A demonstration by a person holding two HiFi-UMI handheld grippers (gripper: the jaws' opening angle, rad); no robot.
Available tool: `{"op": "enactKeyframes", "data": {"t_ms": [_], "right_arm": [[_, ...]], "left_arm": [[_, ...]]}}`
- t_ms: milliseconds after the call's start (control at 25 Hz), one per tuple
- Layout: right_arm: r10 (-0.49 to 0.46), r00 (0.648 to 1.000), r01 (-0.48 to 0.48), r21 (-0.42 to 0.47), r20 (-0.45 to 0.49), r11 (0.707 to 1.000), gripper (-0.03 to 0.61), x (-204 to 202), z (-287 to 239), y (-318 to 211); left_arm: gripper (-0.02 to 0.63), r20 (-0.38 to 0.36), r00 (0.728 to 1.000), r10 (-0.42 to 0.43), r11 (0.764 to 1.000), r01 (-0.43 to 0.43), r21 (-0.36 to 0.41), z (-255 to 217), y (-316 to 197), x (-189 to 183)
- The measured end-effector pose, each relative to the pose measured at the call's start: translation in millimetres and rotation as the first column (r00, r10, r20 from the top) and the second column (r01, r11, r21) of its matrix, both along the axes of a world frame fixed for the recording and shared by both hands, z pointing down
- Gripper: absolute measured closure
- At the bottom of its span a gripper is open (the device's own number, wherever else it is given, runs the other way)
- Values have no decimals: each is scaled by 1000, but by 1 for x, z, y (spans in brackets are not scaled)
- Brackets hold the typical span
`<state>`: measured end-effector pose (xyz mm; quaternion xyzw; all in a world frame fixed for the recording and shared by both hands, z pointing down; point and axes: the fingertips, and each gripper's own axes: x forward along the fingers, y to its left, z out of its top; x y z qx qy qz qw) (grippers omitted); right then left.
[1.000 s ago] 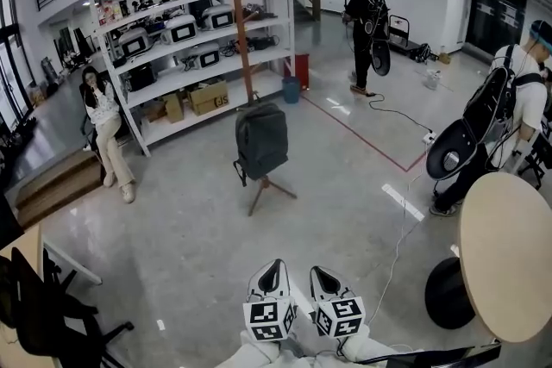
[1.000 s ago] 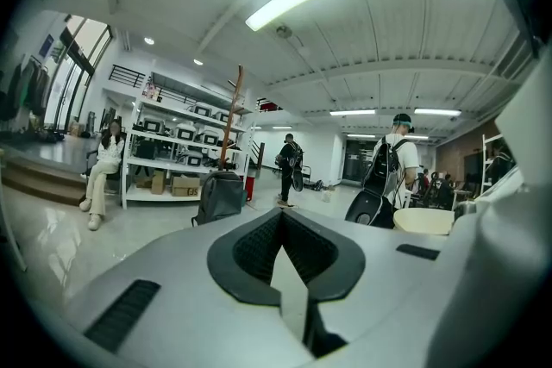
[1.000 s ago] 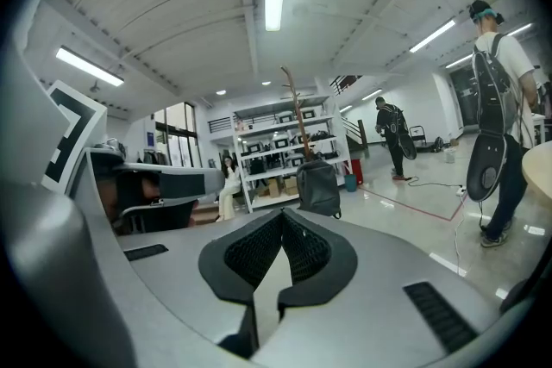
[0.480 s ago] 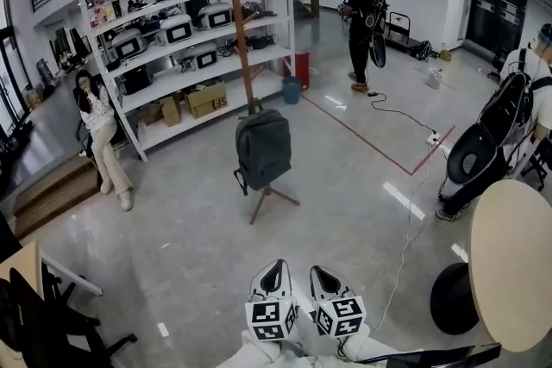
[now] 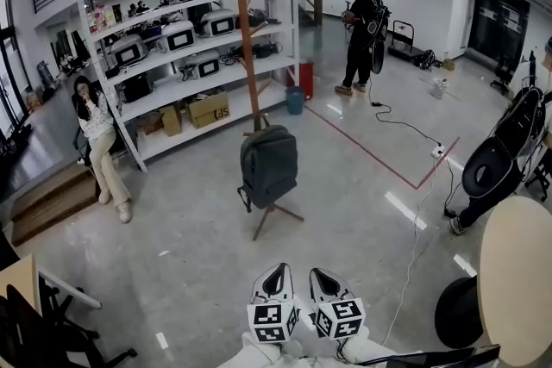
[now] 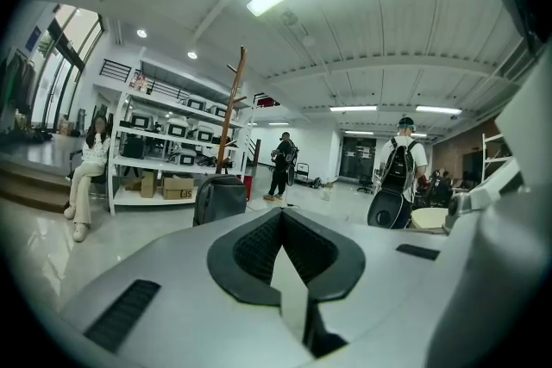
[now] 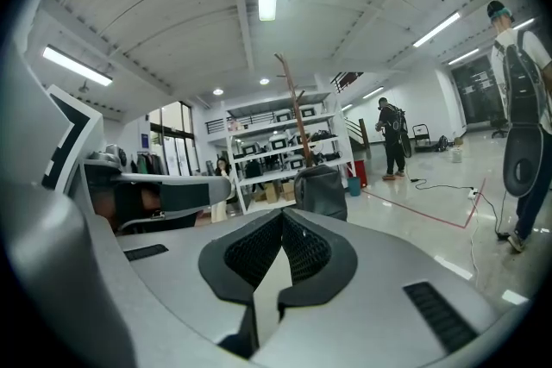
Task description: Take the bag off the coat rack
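A dark grey backpack [image 5: 269,166] hangs low on a tall wooden coat rack [image 5: 245,30] that stands on the grey floor in the middle of the room. Both grippers are held close to the body at the bottom of the head view, side by side and some way short of the bag. My left gripper [image 5: 274,278] is shut with nothing in it, and so is my right gripper [image 5: 326,280]. The left gripper view shows its closed jaws [image 6: 282,213] pointing toward the backpack [image 6: 219,198] and rack [image 6: 231,112]. The right gripper [image 7: 282,213] faces the backpack [image 7: 321,192] too.
White shelving [image 5: 185,56] with devices and boxes stands behind the rack. A person [image 5: 99,146] sits at left; another [image 5: 360,34] stands at the back. A person with gear [image 5: 504,164] and a round table [image 5: 517,280] are at right. A cable [image 5: 412,246] trails across the floor.
The head view has drifted: the rack and bag sit slightly lower and to the right, and the person at right has slid toward the frame edge. Both grippers keep their place and stay shut.
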<state>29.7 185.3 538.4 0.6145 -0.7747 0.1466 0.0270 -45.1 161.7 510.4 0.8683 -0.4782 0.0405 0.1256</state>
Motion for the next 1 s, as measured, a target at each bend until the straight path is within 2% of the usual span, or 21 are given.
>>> {"op": "enactKeyframes", "data": {"t_ms": [480, 1000], "right_arm": [[19, 999, -18, 5, -35, 1000, 568, 1, 2, -65], [9, 999, -9, -8, -37, 1000, 568, -6, 1, -91]], "left_arm": [[612, -8, 999, 51, 999, -51, -9, 12, -60, 6], [612, -9, 998, 64, 997, -65, -35, 20, -72, 6]]}}
